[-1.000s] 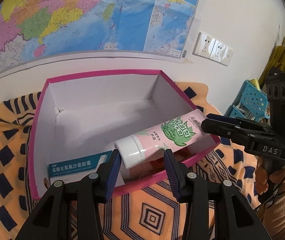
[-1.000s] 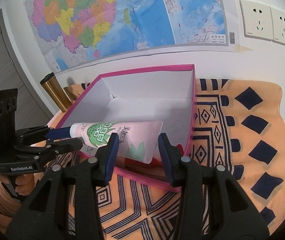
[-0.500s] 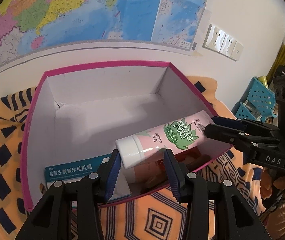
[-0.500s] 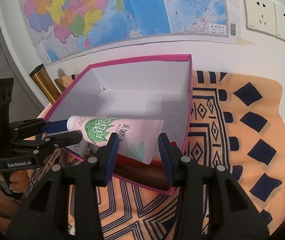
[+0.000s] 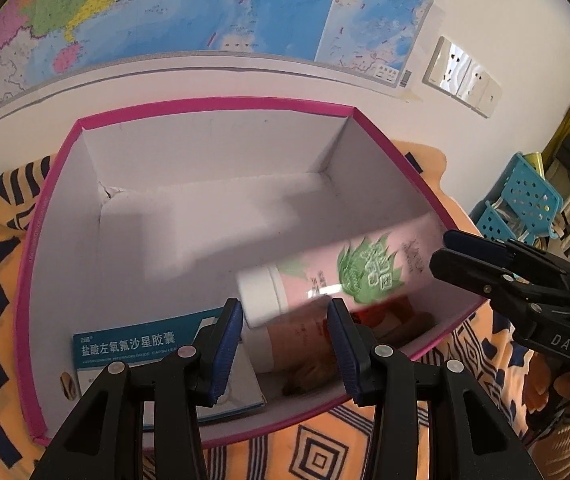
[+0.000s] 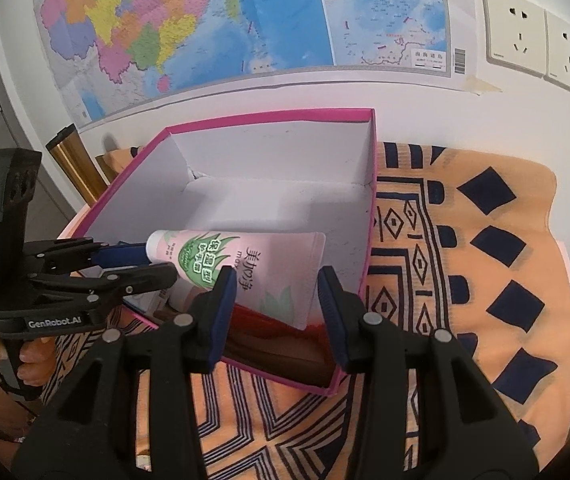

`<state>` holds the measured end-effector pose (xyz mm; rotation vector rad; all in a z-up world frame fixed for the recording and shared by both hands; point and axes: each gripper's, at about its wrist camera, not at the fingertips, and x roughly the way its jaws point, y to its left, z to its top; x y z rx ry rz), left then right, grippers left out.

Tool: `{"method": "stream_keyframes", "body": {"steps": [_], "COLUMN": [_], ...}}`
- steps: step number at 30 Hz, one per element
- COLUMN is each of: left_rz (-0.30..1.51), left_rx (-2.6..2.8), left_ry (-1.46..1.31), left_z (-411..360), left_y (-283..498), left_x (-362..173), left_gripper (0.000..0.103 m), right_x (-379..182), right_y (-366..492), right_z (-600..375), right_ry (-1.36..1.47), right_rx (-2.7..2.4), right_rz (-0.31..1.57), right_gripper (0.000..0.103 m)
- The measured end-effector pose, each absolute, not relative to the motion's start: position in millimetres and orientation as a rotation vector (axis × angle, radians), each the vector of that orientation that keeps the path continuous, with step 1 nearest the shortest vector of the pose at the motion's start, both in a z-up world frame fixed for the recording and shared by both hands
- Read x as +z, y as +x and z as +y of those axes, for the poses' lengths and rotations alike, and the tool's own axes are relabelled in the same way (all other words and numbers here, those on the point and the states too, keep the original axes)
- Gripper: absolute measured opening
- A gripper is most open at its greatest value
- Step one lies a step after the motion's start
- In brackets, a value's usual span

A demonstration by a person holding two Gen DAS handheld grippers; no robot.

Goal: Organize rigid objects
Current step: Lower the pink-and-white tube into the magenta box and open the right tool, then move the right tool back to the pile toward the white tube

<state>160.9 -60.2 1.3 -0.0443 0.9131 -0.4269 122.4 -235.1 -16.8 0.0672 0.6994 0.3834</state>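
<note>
- Worktop: orange patterned cloth (image 6: 465, 280) carrying a pink-rimmed box (image 5: 189, 208); wall map (image 6: 245, 20) and sockets (image 6: 513, 32) behind;
- Pink tube (image 6: 245, 264): over the box, blurred;
- Left gripper (image 5: 283, 340) and right gripper (image 6: 273, 312): fingers spread, pinching nothing.

Black grippers (image 5: 285, 344), blue pads (image 5: 227, 348)

White wall (image 6: 405, 112) with map (image 6: 245, 16), sockets (image 6: 517, 36); patterned orange tablecloth (image 6: 465, 280).
</note>
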Motion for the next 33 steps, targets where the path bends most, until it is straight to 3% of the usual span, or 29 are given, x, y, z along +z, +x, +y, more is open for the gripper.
{"method": "stream_keyframes", "body": {"steps": [19,24,33], "left_rz": [0.791,0.742,0.796], "left_rx": [-0.448,-0.518,-0.657], "left_ry": [-0.004,0.009,0.111], "left_z": [-54,-51,-72], "left_y": [115,80,15], "left_x": [19,27,-4], "left_gripper": [0.046,0.052,0.052], "right_x": [-14,-13,-49], "right_y": [91,64,12], "right_z": [-246,-251,-268], "right_ry": [0.114,0.137,0.178], "right_rx": [0.419,0.472,0.501], "right_rz": [0.667,0.653,0.736], "right_gripper": [0.049,0.049,0.051]}}
